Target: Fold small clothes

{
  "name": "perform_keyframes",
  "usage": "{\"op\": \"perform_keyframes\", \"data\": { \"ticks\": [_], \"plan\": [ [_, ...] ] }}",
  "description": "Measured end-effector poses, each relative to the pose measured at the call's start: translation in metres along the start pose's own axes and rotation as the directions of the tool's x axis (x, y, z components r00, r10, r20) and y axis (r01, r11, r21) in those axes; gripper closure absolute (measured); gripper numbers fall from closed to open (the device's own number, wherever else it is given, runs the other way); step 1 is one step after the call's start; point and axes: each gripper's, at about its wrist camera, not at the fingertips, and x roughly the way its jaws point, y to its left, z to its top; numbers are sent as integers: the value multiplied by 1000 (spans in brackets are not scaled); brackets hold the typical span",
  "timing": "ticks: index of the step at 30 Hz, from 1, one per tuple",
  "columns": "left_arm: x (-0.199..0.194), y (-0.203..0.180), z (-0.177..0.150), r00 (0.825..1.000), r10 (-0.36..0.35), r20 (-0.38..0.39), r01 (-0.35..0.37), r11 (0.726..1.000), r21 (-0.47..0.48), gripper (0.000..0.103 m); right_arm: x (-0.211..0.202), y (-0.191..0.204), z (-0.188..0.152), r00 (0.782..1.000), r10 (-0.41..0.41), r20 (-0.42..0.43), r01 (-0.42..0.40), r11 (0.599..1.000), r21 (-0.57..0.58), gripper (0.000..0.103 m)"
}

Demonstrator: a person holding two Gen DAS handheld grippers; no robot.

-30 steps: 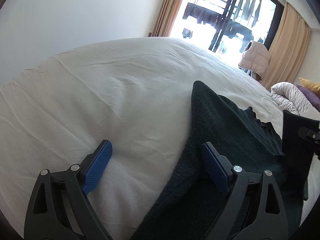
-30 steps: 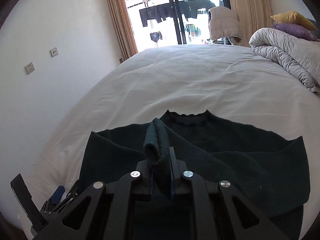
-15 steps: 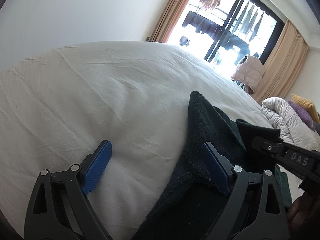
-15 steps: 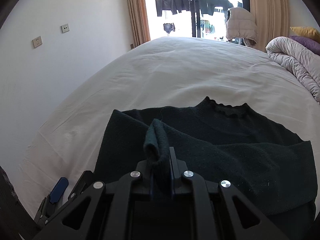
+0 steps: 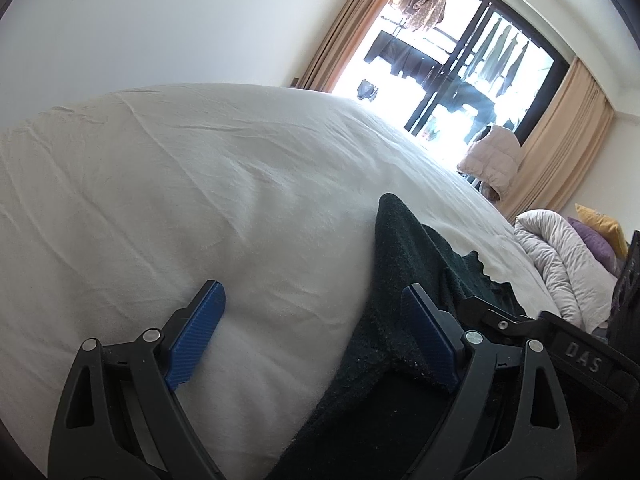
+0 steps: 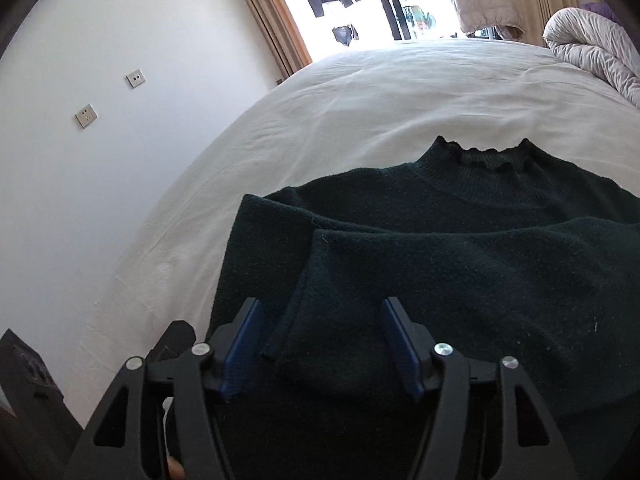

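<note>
Left wrist view: the left hand-held gripper [image 5: 316,336] is hovering low over the white-sheeted bed [image 5: 200,200] with its two blue-padded fingers [image 5: 198,332] spread wide and holding nothing. One finger is sitting over bare sheet; the other is sitting over the left-hand edge of the dark green knitted sweater [image 5: 400,280]. The sweater's edge is running up the frame between the fingers' line and the far part of the bed. The black body of the right hand-held gripper [image 5: 576,360] is showing at the right of this view, just beside the sweater.

Right wrist view: the right hand-held gripper [image 6: 320,344] is positioned over the near part of the sweater [image 6: 460,264], fingers parted, with a folded-over flap of knit lying between them. No fabric is being pinched. The sweater is lying flat towards the near edge of the bed [image 6: 360,92], its frilled collar [image 6: 484,156] pointing at the far edge, and a folded layer is lying across the body with its edge running across the chest. A rolled grey duvet [image 6: 592,40] is resting at the far right corner, well apart.

Step in hand, as a judgement: one sleeve or side panel appears laid across the body and released; both tools are free. The next move probably calls for the left tool to close on the left-hand edge under its fingers, taking all layers, then to carry that edge inward over the body without dragging the lower layer along the sheet.
</note>
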Motion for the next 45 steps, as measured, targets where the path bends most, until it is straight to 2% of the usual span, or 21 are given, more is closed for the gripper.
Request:
{"op": "perform_keyframes", "data": {
  "ticks": [5,9,11,13,15,17,21,22,23,24,25,26,29,32,33,34,35,37,39,42,45],
  "plan": [
    [-4,4,2,1000,-6,3,6,1000,-4,13,-40,-54,1,987,127,95,-144,969,201,36],
    [-5,5,2,1000,-2,1,2,1000,1,13,-60,-115,6,981,122,149,-166,926,339,36],
    [-5,6,3,1000,2,0,-2,1000,4,13,-67,-149,4,977,127,169,-188,890,417,36],
    [-5,5,3,1000,4,-1,-4,1000,7,13,-72,-182,-2,981,98,169,-169,860,482,36],
    [-5,5,4,1000,7,-3,-7,1000,10,13,-80,-212,-11,982,77,172,-158,832,531,46],
    [-4,3,4,1000,12,-6,-12,1000,15,13,-90,-240,-20,979,85,186,-178,800,573,68],
    [-2,0,5,1000,21,-10,-21,999,24,12,-126,-285,-37,972,-25,235,-136,755,642,69],
    [-2,-1,5,1000,22,-10,-22,999,26,12,-134,-294,-40,969,-31,247,-144,739,658,75],
    [-1,-1,5,1000,24,-11,-23,999,28,12,-141,-296,-41,967,-55,251,-130,737,664,75],
    [0,-2,5,1000,25,-11,-24,999,29,12,-151,-294,-40,963,-96,252,-99,743,662,72],
    [-1,-2,5,1000,26,-12,-26,999,30,12,-157,-288,-38,959,-113,259,-85,758,647,64],
    [-1,-2,5,1000,28,-12,-27,999,32,12,-160,-283,-35,958,-100,268,-95,773,628,56],
    [0,-3,5,999,29,-15,-29,999,34,12,-150,-258,-28,969,-8,245,-132,826,548,45],
    [3,-4,6,999,29,-25,-28,999,37,11,-127,-252,-37,989,-8,147,-71,848,526,33],
    [4,-5,7,999,27,-30,-25,999,40,10,-124,-256,-43,989,-16,145,-62,852,519,37],
    [4,-5,7,999,24,-38,-22,999,43,9,-127,-260,-48,987,-24,156,-60,856,513,49],
    [6,-6,8,998,21,-52,-18,999,49,9,-133,-265,-53,988,-26,154,-61,845,532,55],
    [7,-7,11,996,7,-91,-1,998,70,9,-155,-271,-66,988,-61,142,-32,816,577,55],
    [2,-8,13,989,-15,-148,31,994,108,8,-188,-271,-82,981,-156,119,61,819,571,42],
    [-27,-2,7,979,-26,-204,61,984,169,8,-235,-256,-106,971,-207,124,122,865,487,38],
    [-74,11,-6,976,-50,-212,102,966,239,8,-271,-230,-132,958,-270,94,223,913,342,38]
  ]
}}
